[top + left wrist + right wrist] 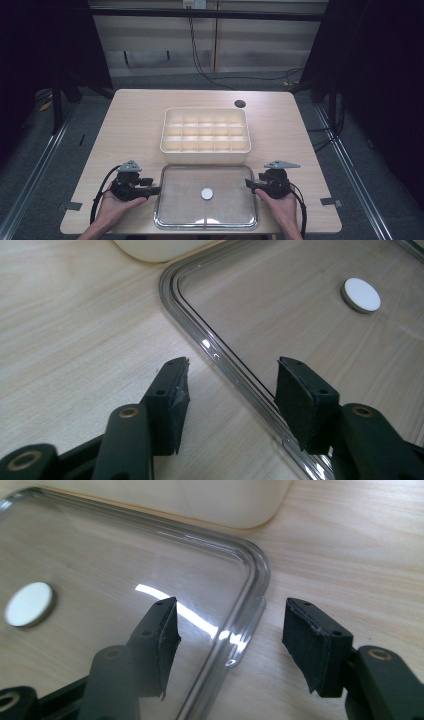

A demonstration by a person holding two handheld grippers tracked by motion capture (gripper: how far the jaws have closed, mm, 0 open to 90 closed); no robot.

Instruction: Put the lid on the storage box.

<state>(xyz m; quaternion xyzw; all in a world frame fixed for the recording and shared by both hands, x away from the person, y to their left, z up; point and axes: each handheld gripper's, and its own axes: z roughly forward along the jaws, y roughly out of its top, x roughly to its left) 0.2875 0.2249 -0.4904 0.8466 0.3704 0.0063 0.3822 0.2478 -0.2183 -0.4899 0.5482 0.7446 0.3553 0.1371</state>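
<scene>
While both tools stand released, the left gripper (154, 190) and right gripper (248, 183) each straddle a short edge of the clear lid (205, 197), one jaw over the rim and one outside it, presumably so the two can pinch and lift it level. At the lid's centre sits a white disc (207, 193). Just beyond the lid's far edge lies the cream compartment box (205, 131), uncovered, on the wooden table (135, 120).

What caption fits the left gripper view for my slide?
Open left gripper straddling the rim of the clear lid on the wooden table, white disc beyond.
</scene>
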